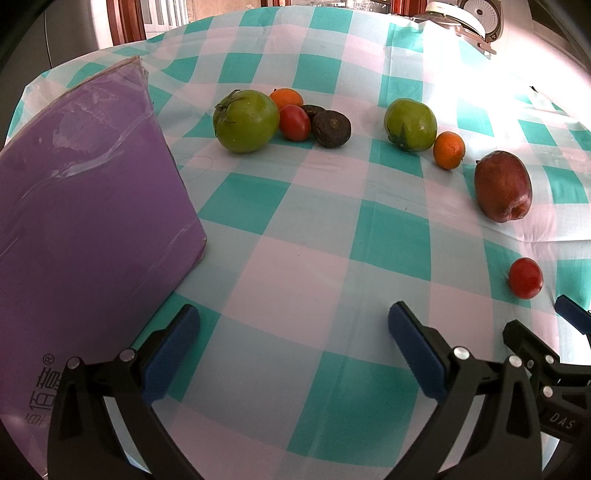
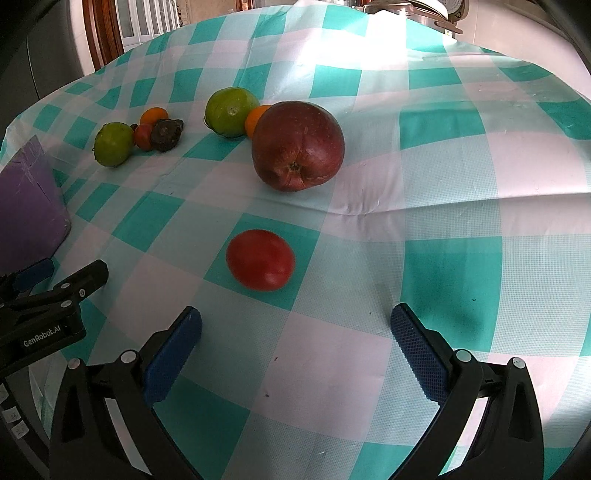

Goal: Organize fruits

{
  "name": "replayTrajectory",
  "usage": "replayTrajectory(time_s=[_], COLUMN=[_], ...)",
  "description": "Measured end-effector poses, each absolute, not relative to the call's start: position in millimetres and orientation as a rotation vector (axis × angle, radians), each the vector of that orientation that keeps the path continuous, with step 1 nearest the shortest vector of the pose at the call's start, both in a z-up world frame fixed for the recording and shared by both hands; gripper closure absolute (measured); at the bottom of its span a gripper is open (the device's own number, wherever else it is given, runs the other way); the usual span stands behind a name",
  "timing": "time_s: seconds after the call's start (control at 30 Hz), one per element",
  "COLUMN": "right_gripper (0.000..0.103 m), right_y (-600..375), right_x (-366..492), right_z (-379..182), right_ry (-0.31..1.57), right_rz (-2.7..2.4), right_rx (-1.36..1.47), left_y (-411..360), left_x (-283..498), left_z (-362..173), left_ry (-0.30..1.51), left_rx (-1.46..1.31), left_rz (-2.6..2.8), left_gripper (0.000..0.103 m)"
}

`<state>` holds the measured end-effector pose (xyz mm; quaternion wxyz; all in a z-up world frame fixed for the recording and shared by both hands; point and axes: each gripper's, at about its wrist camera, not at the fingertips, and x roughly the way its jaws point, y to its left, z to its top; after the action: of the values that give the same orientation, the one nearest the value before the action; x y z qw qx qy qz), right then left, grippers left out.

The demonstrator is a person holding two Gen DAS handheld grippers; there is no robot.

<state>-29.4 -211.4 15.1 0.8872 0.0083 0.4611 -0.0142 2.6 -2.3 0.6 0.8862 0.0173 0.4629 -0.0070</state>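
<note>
Fruits lie on a teal-and-white checked tablecloth (image 1: 295,240). At the far left sits a cluster: a green tomato (image 1: 245,121), an orange (image 1: 286,98), a small red tomato (image 1: 294,122) and a dark brown fruit (image 1: 331,128). To the right lie another green tomato (image 1: 410,124), a small orange (image 1: 448,150), a dark red apple (image 1: 503,186) (image 2: 297,146) and a red tomato (image 1: 525,278) (image 2: 260,259). My left gripper (image 1: 293,325) is open and empty above the cloth. My right gripper (image 2: 295,325) is open and empty, just short of the red tomato.
A purple box (image 1: 85,206) stands at the left, close to my left gripper's left finger; it also shows in the right wrist view (image 2: 27,206). A rice cooker (image 1: 476,14) sits at the table's far right edge.
</note>
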Motion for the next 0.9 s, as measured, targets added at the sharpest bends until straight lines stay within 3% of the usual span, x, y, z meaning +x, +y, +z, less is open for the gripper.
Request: replayTrajectory(time_s=[0.9], right_gripper=[0.004], right_y=[-209.7], right_x=[-30.2], right_z=[15.6], right_ry=[0.959], right_rz=[-0.03], right_rx=[0.018], left_y=[-2.8], left_x=[2.1], left_z=[0.2], left_ry=[0.962], left_rx=[0.038], left_rz=[-0.014], left_gripper=[0.001])
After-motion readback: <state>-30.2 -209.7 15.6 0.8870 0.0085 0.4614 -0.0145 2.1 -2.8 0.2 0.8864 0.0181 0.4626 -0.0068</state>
